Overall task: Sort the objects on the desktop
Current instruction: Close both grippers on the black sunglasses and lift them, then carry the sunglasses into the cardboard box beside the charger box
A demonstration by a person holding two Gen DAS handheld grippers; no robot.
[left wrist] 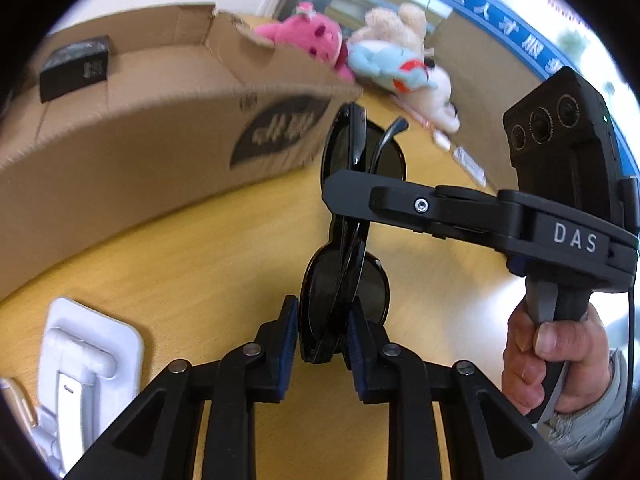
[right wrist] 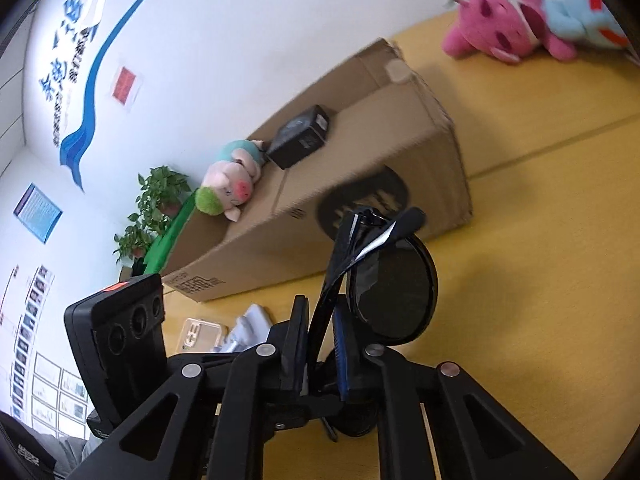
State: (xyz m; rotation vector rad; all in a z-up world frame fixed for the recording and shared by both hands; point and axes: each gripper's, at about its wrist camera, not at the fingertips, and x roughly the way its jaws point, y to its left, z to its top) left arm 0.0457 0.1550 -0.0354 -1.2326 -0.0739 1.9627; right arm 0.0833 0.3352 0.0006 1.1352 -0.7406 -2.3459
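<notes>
Yellow desk [left wrist: 168, 264], folded black sunglasses [left wrist: 344, 280]

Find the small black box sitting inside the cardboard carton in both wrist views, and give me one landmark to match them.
Left wrist view: the small black box is at upper left, resting inside the cardboard carton.
Right wrist view: the same box is a little above centre, inside the carton, next to a plush pig.
Shared landmark: the pink plush toy on the desk beyond the carton's far end.
</notes>
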